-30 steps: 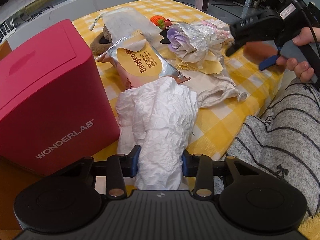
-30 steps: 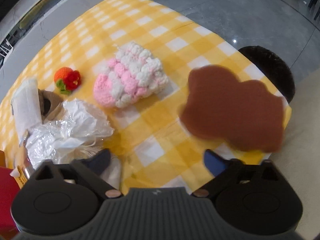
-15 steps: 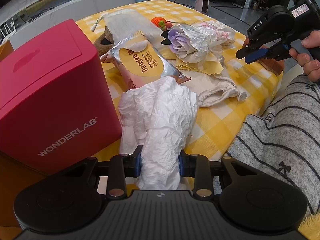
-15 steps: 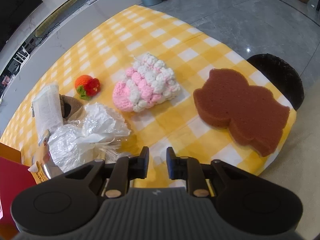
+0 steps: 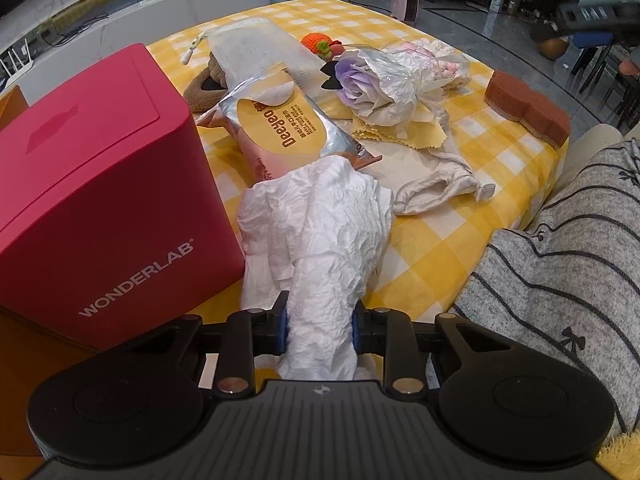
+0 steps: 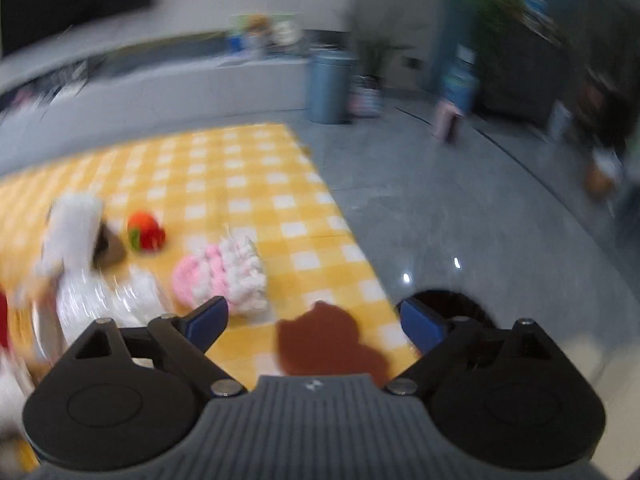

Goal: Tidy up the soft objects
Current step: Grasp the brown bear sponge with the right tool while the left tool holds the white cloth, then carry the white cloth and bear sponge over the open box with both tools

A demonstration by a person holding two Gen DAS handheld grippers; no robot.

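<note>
While the left tongs [image 5: 320, 326] pinch the crumpled white cloth [image 5: 320, 236] tight from both sides, the cloth lies at the near edge of the table [image 5: 432, 248], touching the red box [image 5: 100, 200]. Behind the cloth sits a pack of wipes [image 5: 288, 136], and a beige pouch [image 5: 436, 188] lies just beside it. A wrapped purple flower [image 5: 372, 84] rests farther back, near the small orange knitted toy [image 5: 318, 44]. The brown sponge [image 5: 528, 108] sits at the table's right edge.

The right tongs [image 6: 316, 320] are spread wide and hold nothing. That view is blurry. Between the two blue tips you can see the brown bear-shaped sponge [image 6: 328, 340] at the table's near corner. The pink and white fluffy thing [image 6: 224, 276] is just beside the left tip. The orange toy [image 6: 146, 232] lies farther back on the yellow checked cloth [image 6: 240, 176].
</note>
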